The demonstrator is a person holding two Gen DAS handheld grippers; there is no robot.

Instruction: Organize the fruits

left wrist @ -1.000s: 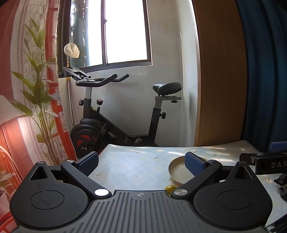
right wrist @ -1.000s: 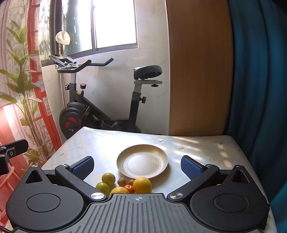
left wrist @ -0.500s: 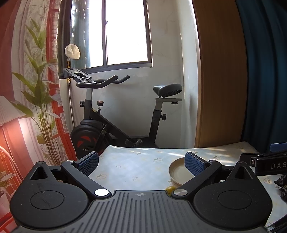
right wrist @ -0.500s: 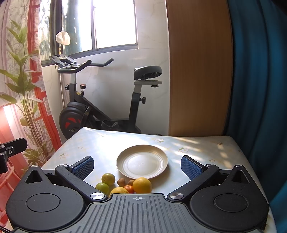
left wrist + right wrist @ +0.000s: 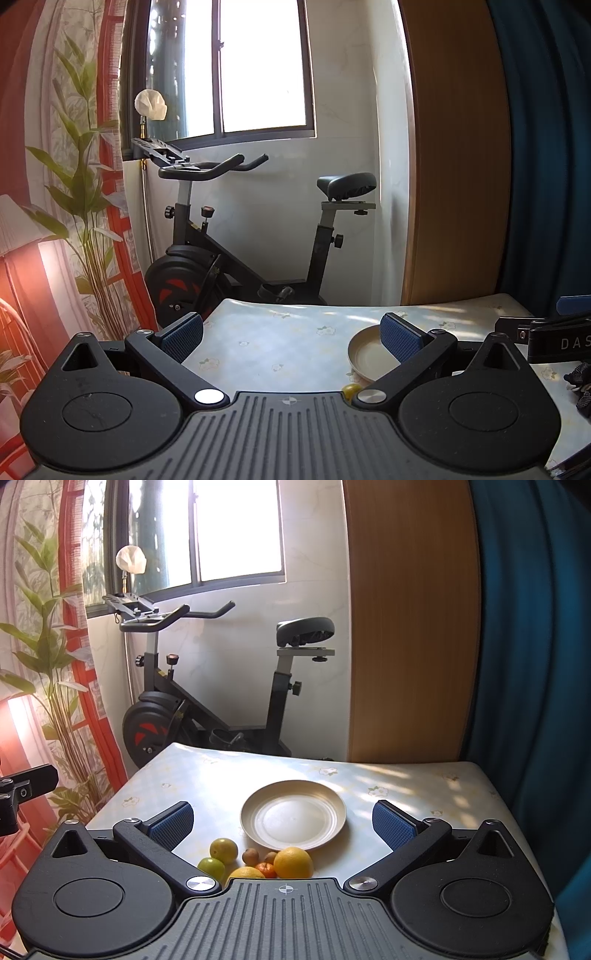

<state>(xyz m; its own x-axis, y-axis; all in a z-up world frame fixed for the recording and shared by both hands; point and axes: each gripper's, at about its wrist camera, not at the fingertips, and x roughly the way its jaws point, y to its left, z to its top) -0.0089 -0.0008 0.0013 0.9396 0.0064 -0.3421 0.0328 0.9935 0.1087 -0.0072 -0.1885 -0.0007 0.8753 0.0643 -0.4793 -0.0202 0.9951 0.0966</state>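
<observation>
Left wrist view: barely any shift, left hand-held gripper (image 5: 291, 334) spread wide, empty, plate (image 5: 364, 356) half hidden, possibly one fruit below.

Right wrist view: unchanged, right hand-held gripper (image 5: 282, 823) agape over fruits (image 5: 258, 860) beside plate (image 5: 293, 821) on tabletop (image 5: 406, 786); sorting not begun.

Both wrist views face the window, sharing plate (image 5: 293, 819) and table (image 5: 424, 794).
</observation>
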